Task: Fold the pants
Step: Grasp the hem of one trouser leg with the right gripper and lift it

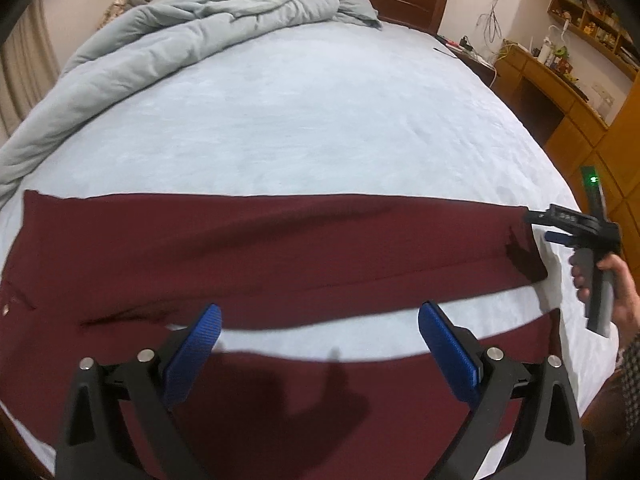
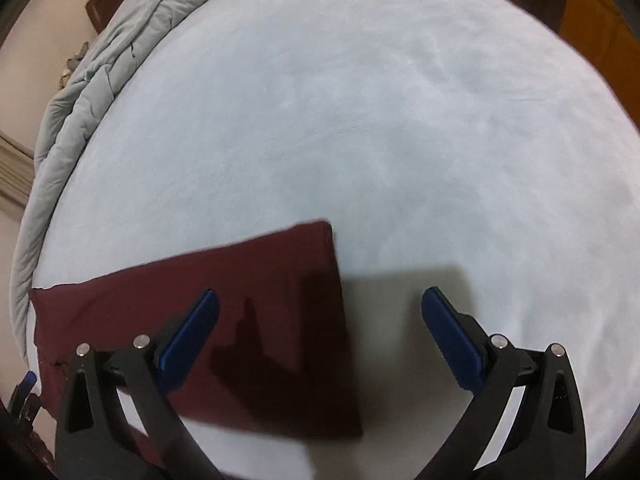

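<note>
Dark red pants (image 1: 280, 248) lie spread flat across the lower half of the left wrist view, on a pale blue bed sheet (image 1: 312, 120), the two legs parted by a strip of sheet at lower centre. The left gripper (image 1: 320, 332) hovers over them with its jaws spread wide and empty; the right gripper (image 2: 320, 320) likewise stands wide apart, holding nothing, above a leg end at lower left of its own view. The cloth looks thin, limp and light, likely to sag and slide on itself, so a pinch at a hem corner or the waist edge seems the surest hold. The waistband runs off the frame's left edge, and a dark crease near the crotch is hard to read. A rumpled grey quilt (image 1: 192, 20) fills the upper left.
</note>
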